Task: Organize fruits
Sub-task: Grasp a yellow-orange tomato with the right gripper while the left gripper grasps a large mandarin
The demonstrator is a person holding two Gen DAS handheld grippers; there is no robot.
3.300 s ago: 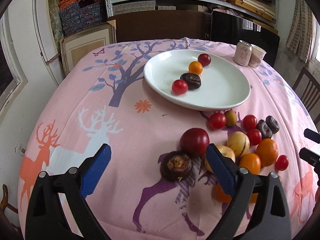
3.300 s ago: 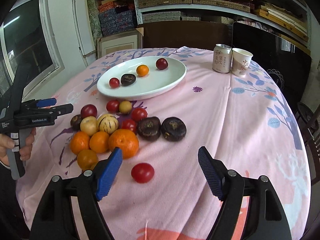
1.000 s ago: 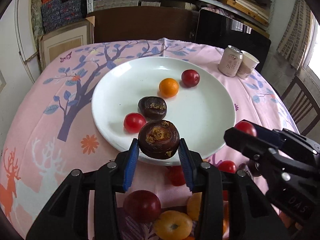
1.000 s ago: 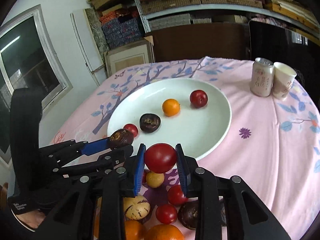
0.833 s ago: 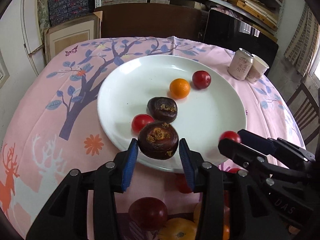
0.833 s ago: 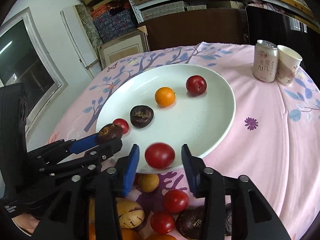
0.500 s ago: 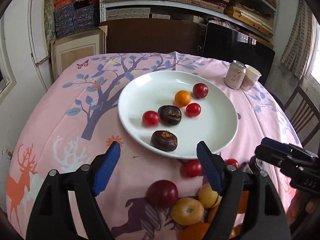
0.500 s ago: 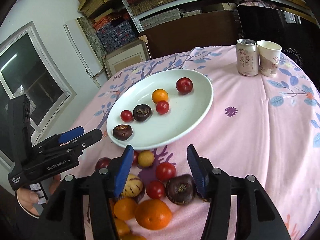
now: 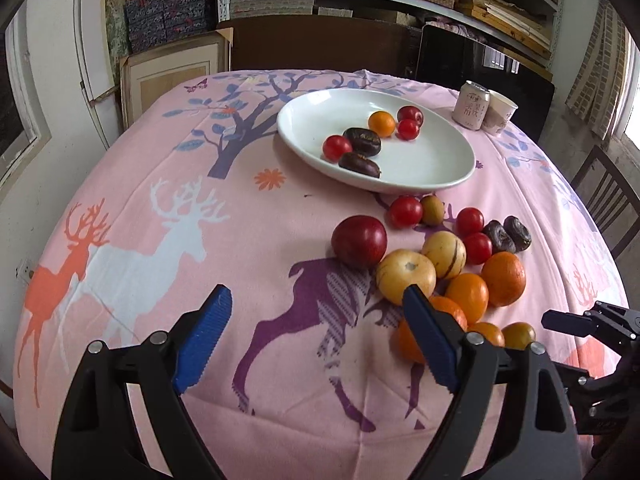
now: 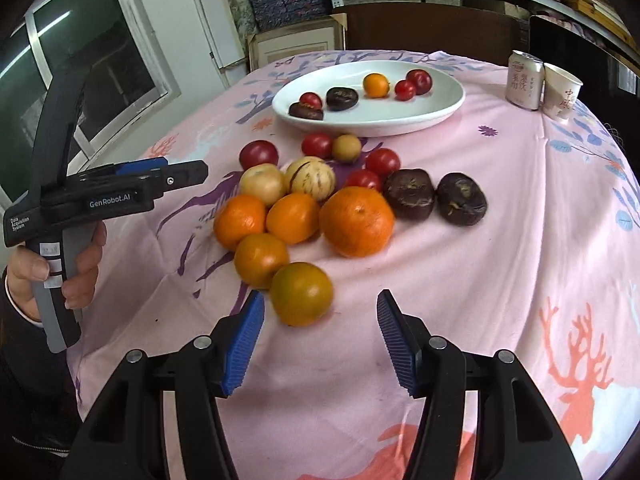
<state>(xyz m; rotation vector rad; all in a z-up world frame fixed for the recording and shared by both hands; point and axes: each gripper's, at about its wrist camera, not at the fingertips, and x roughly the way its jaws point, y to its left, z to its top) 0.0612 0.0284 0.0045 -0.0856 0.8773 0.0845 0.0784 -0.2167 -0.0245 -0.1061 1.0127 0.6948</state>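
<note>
- Shelves of boxes back our round counter [image 9: 240, 240], draped in a pink deer cloth.
- Our left claw [image 9: 316, 340] and right claw [image 10: 320, 336] both gape wide, holding nothing.
- We judge we are between trips, about to pick another fruit.
- Our plate [image 9: 436, 176] holds six pieces: two dark fruits, three small red ones and an orange one.
- Loose fruit [image 10: 320, 200] lies heaped on the cloth just beside the plate.
- Next, our right claw should straddle the greenish orange [image 10: 302, 294] just ahead of it and close gently.
- A can [image 10: 524, 80] and cup [image 10: 560, 92] stand beyond the plate; contents unseen.
</note>
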